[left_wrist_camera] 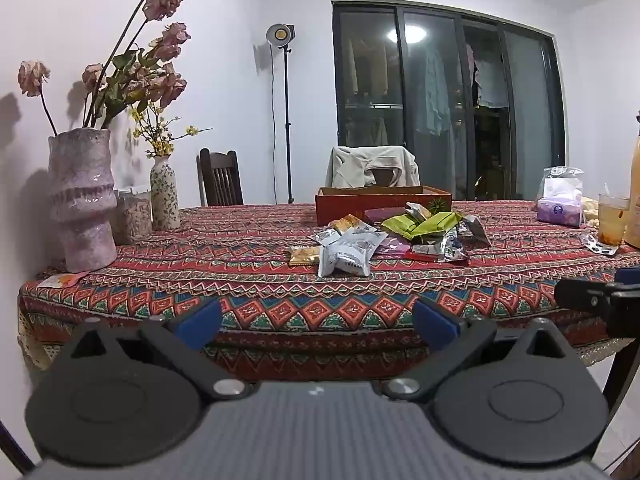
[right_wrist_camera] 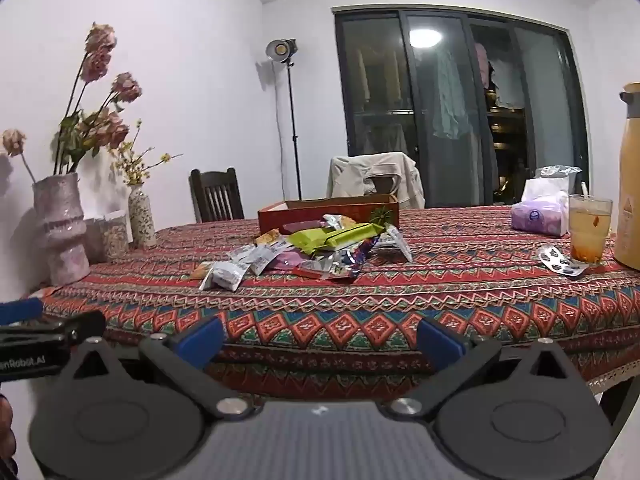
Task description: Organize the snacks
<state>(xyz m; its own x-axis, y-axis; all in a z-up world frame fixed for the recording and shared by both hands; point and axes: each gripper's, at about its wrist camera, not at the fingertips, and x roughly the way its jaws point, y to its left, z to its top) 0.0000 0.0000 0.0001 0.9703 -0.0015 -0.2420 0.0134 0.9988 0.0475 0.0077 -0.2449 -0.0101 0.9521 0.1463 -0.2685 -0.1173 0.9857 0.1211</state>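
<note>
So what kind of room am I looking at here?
Most likely a home dining room: a table under a patterned tablecloth with loose snack packets, wooden chairs pulled up to it, and vases of dried flowers by the wall.

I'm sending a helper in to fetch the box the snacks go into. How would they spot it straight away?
Start at the table with the red patterned tablecloth and find the snack pile near its middle. Just behind the pile, before the chair draped with a pale jacket, sits the red-brown box. It is the only rigid, open-topped thing there; everything around it is loose wrappers.
</note>
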